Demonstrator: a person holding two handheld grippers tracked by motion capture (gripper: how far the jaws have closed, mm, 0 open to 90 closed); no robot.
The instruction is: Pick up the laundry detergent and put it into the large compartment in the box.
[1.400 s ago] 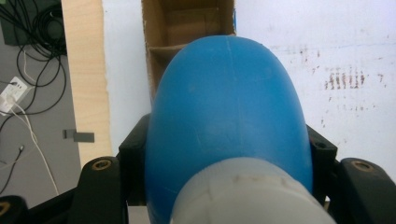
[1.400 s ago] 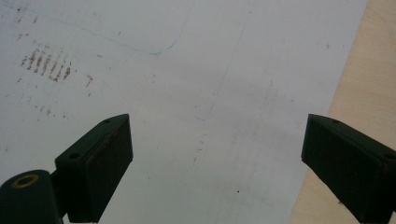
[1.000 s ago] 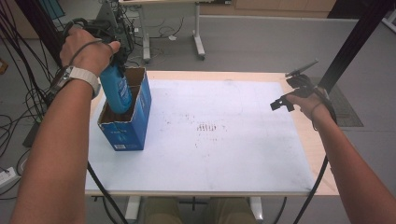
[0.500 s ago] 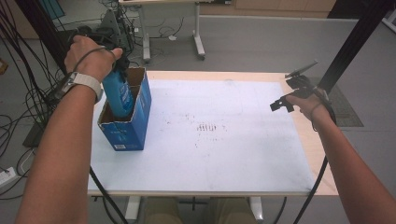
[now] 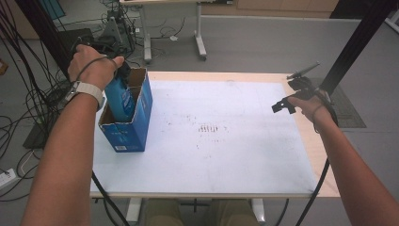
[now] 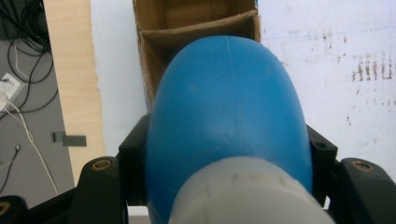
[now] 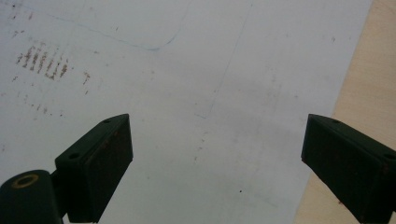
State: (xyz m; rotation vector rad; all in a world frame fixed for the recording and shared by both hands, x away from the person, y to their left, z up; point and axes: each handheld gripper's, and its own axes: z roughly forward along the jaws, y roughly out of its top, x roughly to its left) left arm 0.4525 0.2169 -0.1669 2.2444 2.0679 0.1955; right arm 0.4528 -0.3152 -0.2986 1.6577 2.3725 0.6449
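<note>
Jaws of my left gripper [image 5: 123, 70] clamp the bottle [image 5: 120, 100], upright, its base inside the box [image 5: 127, 134] directly below; right gripper [image 5: 294, 94] open, far right.

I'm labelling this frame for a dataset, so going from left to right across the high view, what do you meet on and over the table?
Left tool shut on the blue bottle → open blue cardboard box that the bottle stands in → brown stains mid-table → right tool, open over the table's right edge.
</note>
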